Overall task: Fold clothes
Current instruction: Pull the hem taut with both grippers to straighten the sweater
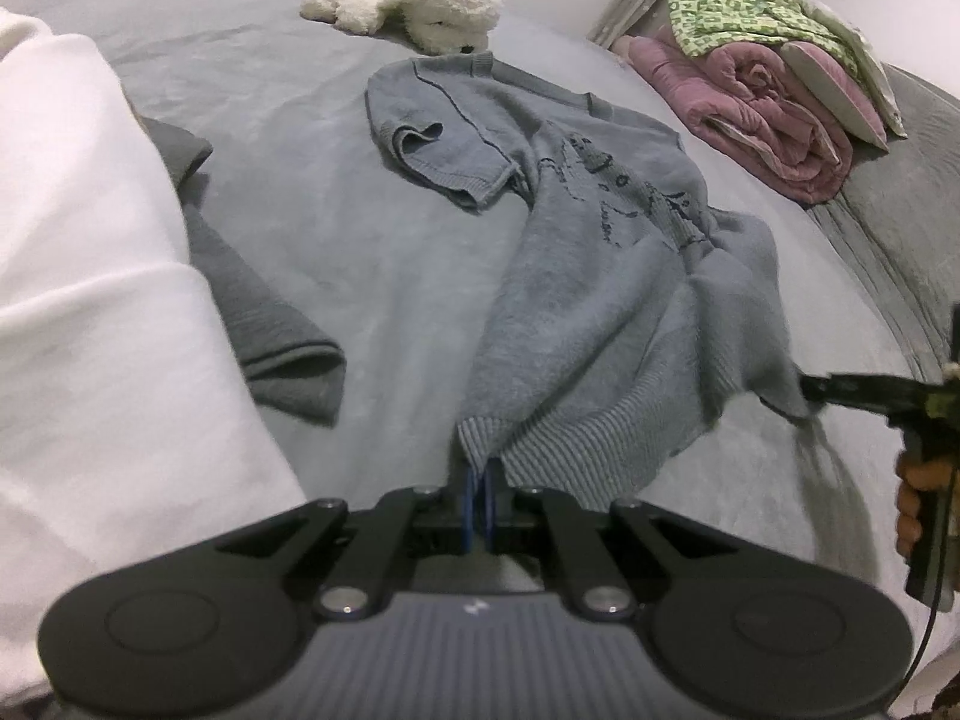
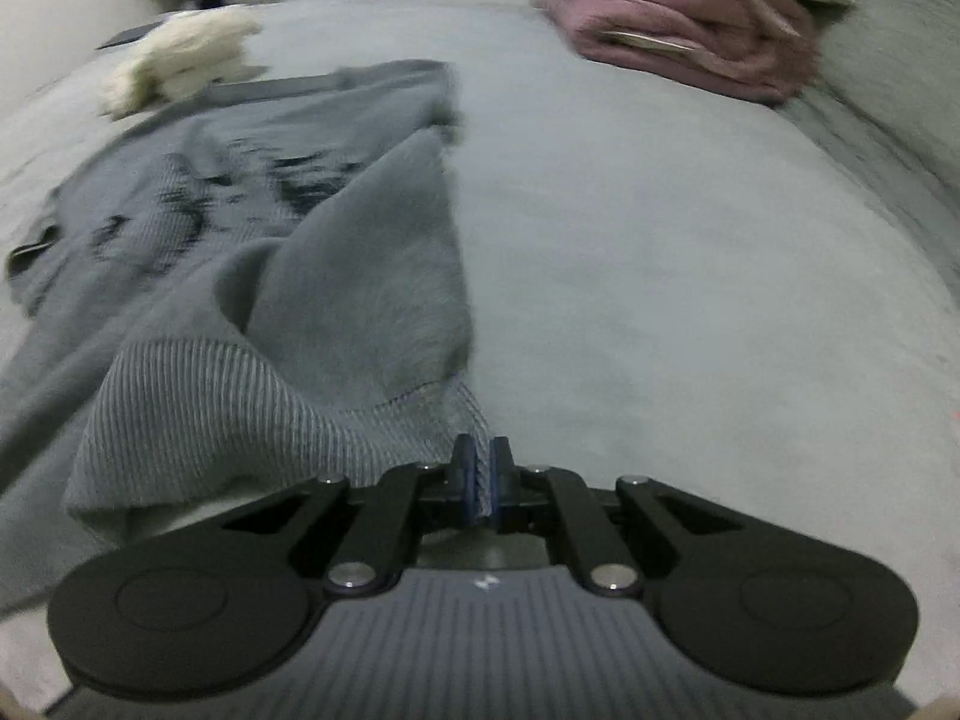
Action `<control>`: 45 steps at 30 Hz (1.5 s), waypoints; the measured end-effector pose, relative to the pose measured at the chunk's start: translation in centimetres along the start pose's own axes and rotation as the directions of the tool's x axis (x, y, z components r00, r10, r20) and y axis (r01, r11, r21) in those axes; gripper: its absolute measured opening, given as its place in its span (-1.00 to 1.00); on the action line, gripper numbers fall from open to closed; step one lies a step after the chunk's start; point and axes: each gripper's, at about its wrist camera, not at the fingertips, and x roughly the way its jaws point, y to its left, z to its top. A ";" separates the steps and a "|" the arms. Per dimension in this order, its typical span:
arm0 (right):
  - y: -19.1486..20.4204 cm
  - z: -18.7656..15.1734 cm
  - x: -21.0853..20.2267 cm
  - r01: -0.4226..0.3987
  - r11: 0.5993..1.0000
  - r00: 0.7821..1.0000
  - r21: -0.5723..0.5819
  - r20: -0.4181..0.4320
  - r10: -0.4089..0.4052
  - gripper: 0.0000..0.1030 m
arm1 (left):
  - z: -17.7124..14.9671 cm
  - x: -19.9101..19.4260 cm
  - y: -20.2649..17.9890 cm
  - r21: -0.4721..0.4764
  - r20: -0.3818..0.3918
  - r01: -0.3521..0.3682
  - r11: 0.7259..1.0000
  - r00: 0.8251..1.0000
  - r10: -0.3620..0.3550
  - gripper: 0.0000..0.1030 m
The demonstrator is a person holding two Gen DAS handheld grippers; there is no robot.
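A grey-blue knitted short-sleeve sweater (image 1: 576, 252) with dark stitched motifs lies spread on the grey bed, neck toward the far side. My left gripper (image 1: 480, 480) is shut on the left corner of its ribbed hem (image 1: 480, 438). My right gripper (image 2: 478, 468) is shut on the other hem corner (image 2: 462, 408), which is lifted off the bed. In the left wrist view the right gripper (image 1: 810, 390) shows at the right edge, pulling the hem taut, with a hand (image 1: 912, 498) on its handle. The sweater (image 2: 240, 228) looks blurred in the right wrist view.
A white garment (image 1: 78, 276) fills the left side, partly over a dark grey garment (image 1: 264, 324). A white plush toy (image 1: 408, 0) lies beyond the sweater's neck. A folded pink quilt (image 1: 774, 120) with a green patterned cloth (image 1: 738, 12) sits far right. Grey bedsheet (image 2: 690, 252) lies to the right.
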 end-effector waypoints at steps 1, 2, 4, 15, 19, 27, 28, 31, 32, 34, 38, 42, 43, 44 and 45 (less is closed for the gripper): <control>-0.9 -0.2 -0.5 0.024 1.000 1.000 0.020 -0.001 -0.024 -0.93 | 0.0 -0.3 -0.1 -0.001 -0.003 0.005 1.000 1.000 -0.005 -0.94; -1.9 -0.5 -1.1 0.038 0.998 0.999 0.045 -0.004 -0.038 -0.93 | 0.1 -0.6 -0.2 -0.003 -0.007 0.011 1.000 1.000 -0.011 -0.94; -3.9 -1.1 -2.3 0.042 0.994 0.999 0.100 -0.006 -0.042 -0.93 | 0.3 -1.2 -0.5 -0.006 -0.013 0.023 1.000 1.000 -0.023 -0.95; -7.7 -2.7 -8.1 0.054 0.998 0.998 0.021 0.028 -0.054 -0.96 | 1.0 -5.2 -1.7 -0.017 -0.062 0.103 0.995 0.993 -0.104 -0.95; -7.7 -3.5 -9.3 0.042 0.998 0.999 -0.039 0.032 -0.041 -0.96 | 0.8 -6.7 -2.2 0.031 -0.072 0.107 0.994 0.992 -0.105 -0.95; -8.9 -6.3 -12.2 -0.017 0.994 0.999 -0.108 0.027 0.020 -0.96 | 0.5 -8.7 -2.9 0.144 -0.114 0.112 0.983 0.989 -0.096 -0.95; -9.1 -6.5 -12.4 -0.030 0.994 0.999 -0.109 0.020 0.033 -0.96 | 0.4 -8.6 -2.8 0.156 -0.126 0.112 0.981 0.988 -0.093 -0.95; -9.9 -7.2 -12.9 -0.074 0.993 0.997 -0.091 -0.009 0.073 -0.96 | -0.1 -8.1 -2.7 0.173 -0.153 0.109 0.979 0.985 -0.082 -0.95; -10.1 -7.5 -12.9 -0.086 0.993 0.996 -0.084 -0.019 0.084 -0.96 | -0.3 -7.9 -2.6 0.179 -0.162 0.107 0.978 0.984 -0.078 -0.95; -10.2 -7.8 -12.7 -0.101 0.992 0.994 -0.077 -0.040 0.099 -0.96 | -0.6 -7.5 -2.5 0.191 -0.180 0.105 0.976 0.981 -0.071 -0.95; -10.0 -8.5 -11.1 -0.114 0.991 0.990 -0.066 -0.087 0.109 -0.96 | -1.0 -6.2 -2.1 0.194 -0.221 0.095 0.976 0.974 -0.051 -0.95; -9.5 -9.0 -9.1 -0.115 0.991 0.985 -0.072 -0.141 0.104 -0.96 | -1.1 -4.4 -1.5 0.175 -0.253 0.079 0.981 0.967 -0.033 -0.94; -9.3 -9.1 -8.6 -0.114 0.991 0.983 -0.074 -0.152 0.102 -0.96 | -1.1 -3.9 -1.4 0.170 -0.261 0.075 0.983 0.965 -0.029 -0.94; -9.2 -9.2 -8.2 -0.113 0.991 0.982 -0.077 -0.160 0.100 -0.95 | -1.1 -3.5 -1.3 0.165 -0.269 0.071 0.984 0.963 -0.024 -0.93; -9.1 -9.2 -7.9 -0.113 0.990 0.981 -0.078 -0.166 0.099 -0.94 | -1.1 -3.0 -1.1 0.161 -0.277 0.067 0.985 0.961 -0.020 -0.92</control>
